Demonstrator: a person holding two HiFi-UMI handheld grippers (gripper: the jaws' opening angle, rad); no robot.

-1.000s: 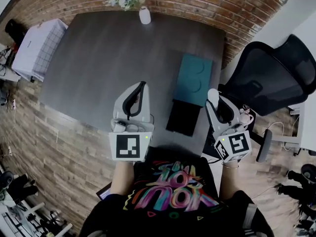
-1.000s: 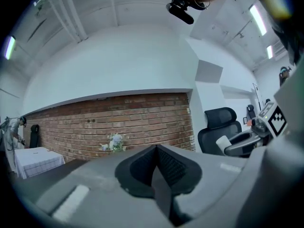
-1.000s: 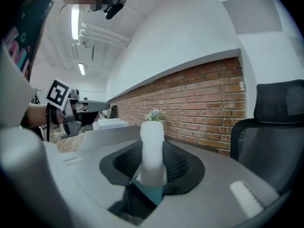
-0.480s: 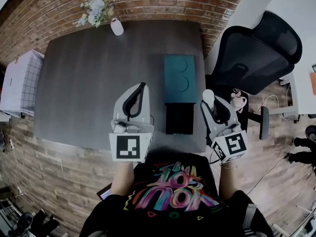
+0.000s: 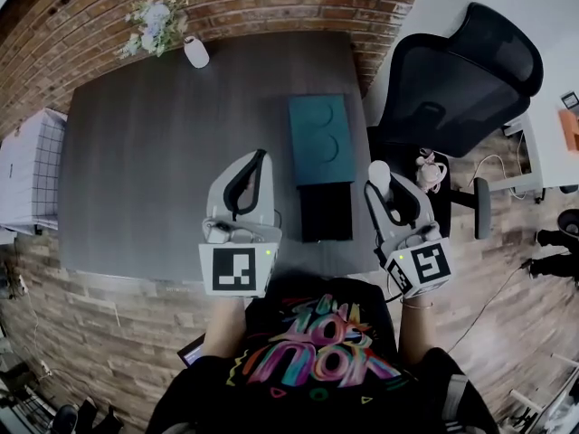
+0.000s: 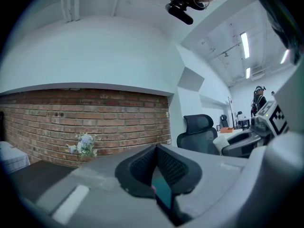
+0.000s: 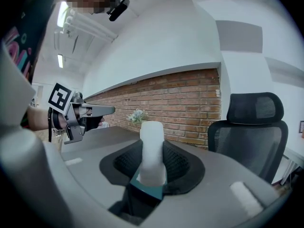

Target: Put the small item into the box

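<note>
In the head view the box lies on the dark table [image 5: 154, 170] as two parts: a black base [image 5: 326, 211] near the front edge and a teal lid [image 5: 321, 140] just behind it. My right gripper [image 5: 380, 181] hovers just right of the black base, shut on a small white cylinder-shaped item [image 5: 379, 170]. The right gripper view shows that item [image 7: 152, 132] upright between the pads of the right gripper [image 7: 152, 148], with teal below. My left gripper [image 5: 259, 159] hangs over the table left of the box, its jaws together and empty; the left gripper [image 6: 155, 148] looks the same in its own view.
A white vase [image 5: 195, 52] with flowers [image 5: 145, 21] stands at the table's far edge by the brick wall. A black office chair [image 5: 461, 80] is close to the table's right side. A white checked container [image 5: 23, 174] sits to the left.
The head view has swung, so the table, box and chair sit further left and more squarely in the picture. Both grippers keep their pose, and the right one still holds the white item.
</note>
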